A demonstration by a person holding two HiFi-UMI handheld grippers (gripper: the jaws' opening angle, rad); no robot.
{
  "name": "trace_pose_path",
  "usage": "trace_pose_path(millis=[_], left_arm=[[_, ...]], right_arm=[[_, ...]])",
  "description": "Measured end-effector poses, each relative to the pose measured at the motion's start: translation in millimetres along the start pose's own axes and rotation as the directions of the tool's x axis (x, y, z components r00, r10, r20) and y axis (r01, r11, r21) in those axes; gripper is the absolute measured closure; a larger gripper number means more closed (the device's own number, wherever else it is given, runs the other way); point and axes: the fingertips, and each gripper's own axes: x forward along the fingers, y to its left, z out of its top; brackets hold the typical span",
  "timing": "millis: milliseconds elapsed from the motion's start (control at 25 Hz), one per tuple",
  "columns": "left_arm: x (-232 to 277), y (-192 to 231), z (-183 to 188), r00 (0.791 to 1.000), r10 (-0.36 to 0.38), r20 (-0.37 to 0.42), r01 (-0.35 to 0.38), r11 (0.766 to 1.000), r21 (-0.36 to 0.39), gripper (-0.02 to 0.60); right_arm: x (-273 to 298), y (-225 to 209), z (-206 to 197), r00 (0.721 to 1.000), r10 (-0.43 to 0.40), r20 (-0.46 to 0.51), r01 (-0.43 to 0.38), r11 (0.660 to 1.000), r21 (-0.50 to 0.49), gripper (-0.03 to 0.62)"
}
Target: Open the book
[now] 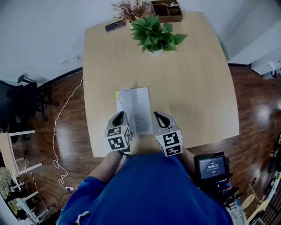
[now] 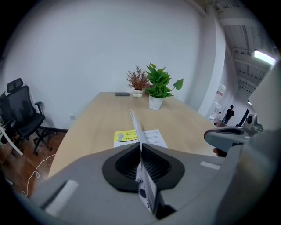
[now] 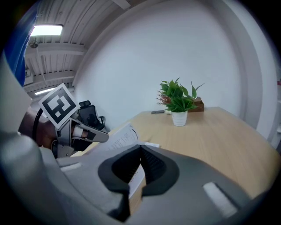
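Observation:
The book (image 1: 141, 110) lies on the near part of the wooden table (image 1: 197, 88), with white printed pages showing and a yellow strip of cover (image 1: 117, 95) at its left. My left gripper (image 1: 118, 116) is shut on one page (image 2: 136, 127), which stands lifted and shows edge-on between its jaws (image 2: 140, 151). My right gripper (image 1: 159, 116) is at the book's near right corner, its jaws (image 3: 139, 154) shut on a page edge (image 3: 123, 137). Each gripper appears in the other's view: the right gripper (image 2: 228, 136) and the left gripper (image 3: 74, 132).
A green potted plant (image 1: 154, 35), a dried bouquet (image 1: 129, 9), a wooden box (image 1: 167, 11) and a dark flat device (image 1: 115, 25) sit at the table's far end. A black office chair (image 1: 17, 101) and a white cable (image 1: 59, 132) are on the floor to the left.

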Motion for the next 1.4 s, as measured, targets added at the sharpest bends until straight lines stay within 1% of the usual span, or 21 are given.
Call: trace_pose_path(millis=[320,840,1400], left_arm=[[-9.6,27.1,-0.6,1.000,-0.004,0.016,0.005,0.999,-0.037,0.563],[-26.1,76.7,-2.7,0.999,-0.006,0.040,0.008,0.998,-0.059,0.560],[-34.8,134.2,-12.7,0.999,-0.002,0.051,0.006,0.997,-0.079,0.560]], right_arm=[[-0.4,16.0,3.6,1.000,-0.026,0.000,0.026,1.000,-0.018,0.591],[1.4,52.8,12.5,0.998,-0.058,0.006,0.058,0.997,-0.054,0.591],[3.1,81.5,18.7,0.991,-0.133,0.025,0.135,0.989,-0.062,0.591]])
